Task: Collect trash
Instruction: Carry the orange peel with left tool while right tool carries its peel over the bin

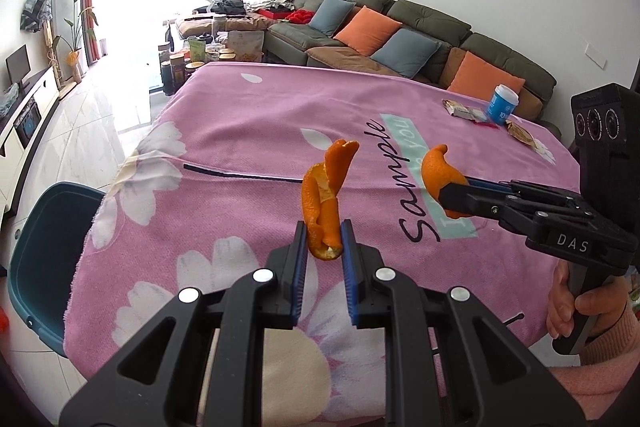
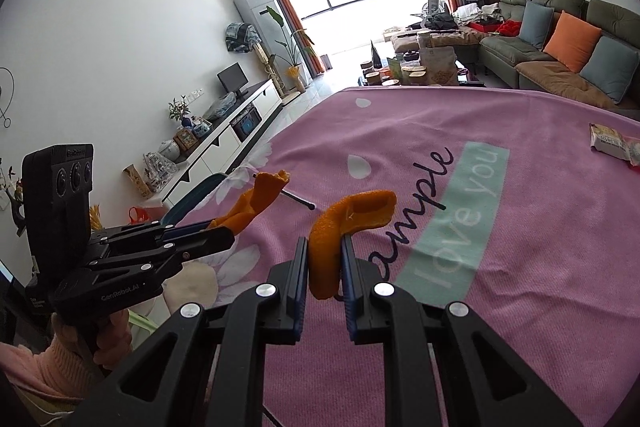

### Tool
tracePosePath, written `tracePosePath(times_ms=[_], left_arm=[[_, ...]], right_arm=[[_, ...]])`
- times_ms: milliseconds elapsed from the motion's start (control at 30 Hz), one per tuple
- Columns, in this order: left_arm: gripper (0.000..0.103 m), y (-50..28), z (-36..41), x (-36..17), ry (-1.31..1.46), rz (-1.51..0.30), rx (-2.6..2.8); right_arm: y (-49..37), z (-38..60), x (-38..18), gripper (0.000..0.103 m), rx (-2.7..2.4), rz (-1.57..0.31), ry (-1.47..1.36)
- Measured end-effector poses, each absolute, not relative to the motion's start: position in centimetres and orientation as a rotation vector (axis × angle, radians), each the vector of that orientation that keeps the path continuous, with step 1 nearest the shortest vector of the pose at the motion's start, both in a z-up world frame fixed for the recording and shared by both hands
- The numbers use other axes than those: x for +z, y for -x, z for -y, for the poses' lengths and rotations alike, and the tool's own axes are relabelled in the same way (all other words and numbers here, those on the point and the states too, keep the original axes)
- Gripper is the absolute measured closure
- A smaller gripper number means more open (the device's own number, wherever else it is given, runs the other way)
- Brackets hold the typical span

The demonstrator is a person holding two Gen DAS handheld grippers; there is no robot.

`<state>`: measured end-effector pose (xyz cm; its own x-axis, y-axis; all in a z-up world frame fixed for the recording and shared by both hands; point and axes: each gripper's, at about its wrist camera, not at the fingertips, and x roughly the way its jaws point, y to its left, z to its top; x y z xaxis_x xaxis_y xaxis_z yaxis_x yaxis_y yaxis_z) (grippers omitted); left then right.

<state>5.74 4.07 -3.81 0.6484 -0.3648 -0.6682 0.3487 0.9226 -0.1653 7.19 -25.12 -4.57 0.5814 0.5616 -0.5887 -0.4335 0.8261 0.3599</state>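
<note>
1. Your left tool (image 1: 324, 227) is clamped on a long curled strip of orange peel (image 1: 326, 195), gripped only at its lower end; most of the strip stands free above the pads, in the centre of the left wrist view.
2. Your right tool (image 2: 325, 247) is closed on a second, stubbier peel piece (image 2: 348, 227), whose top flap bends over to the right, past the pads. Both pieces hang in the air above the pink cloth (image 1: 240, 131) on the counter, not touching it.
3. The teal bin (image 1: 36, 247) sits at the lower left of the left wrist view, beside and below the counter edge. That looks like where both peels belong.
4. Risk one: the long strip is held by a small bite. A quick swing toward the bin could make it pivot or slip out and land on the cloth or floor.
5. Risk two: the two tools are near each other. If you carry both to the bin together, they may knock and jar a peel loose.
6. Risk three: releasing early, over the counter edge and short of the bin opening, would drop the peel outside it.
7. More trash waits at the upper right of the left wrist view: a blue cup (image 1: 502, 103) and wrappers (image 1: 464, 111). Don't count the job finished after these two peels.
</note>
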Motion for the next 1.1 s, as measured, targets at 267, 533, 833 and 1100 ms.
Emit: tracePosePath(times_ms=[267, 533, 833, 1100], left_arm=[[0.086, -5.2, -5.3, -3.6, 0.030, -0.756, -0.373], [0.086, -4.7, -6.5, -3.3, 0.046, -0.747, -0.346], [0.086, -4.3, -7.9, -3.2, 0.059, -0.741, -0.314], [0.086, -3.9, -8.9, -3.1, 0.070, -0.742, -0.288]], right_arm=[[-6.9, 23.1, -4.4, 0.089, 0.631, -0.749, -0.163], [-6.9, 21.5, -4.3, 0.089, 0.667, -0.750, -0.146], [-7.2, 20.2, -4.2, 0.089, 0.701, -0.750, -0.135], [-7.4, 19.0, -4.3, 0.089, 0.722, -0.750, -0.123]])
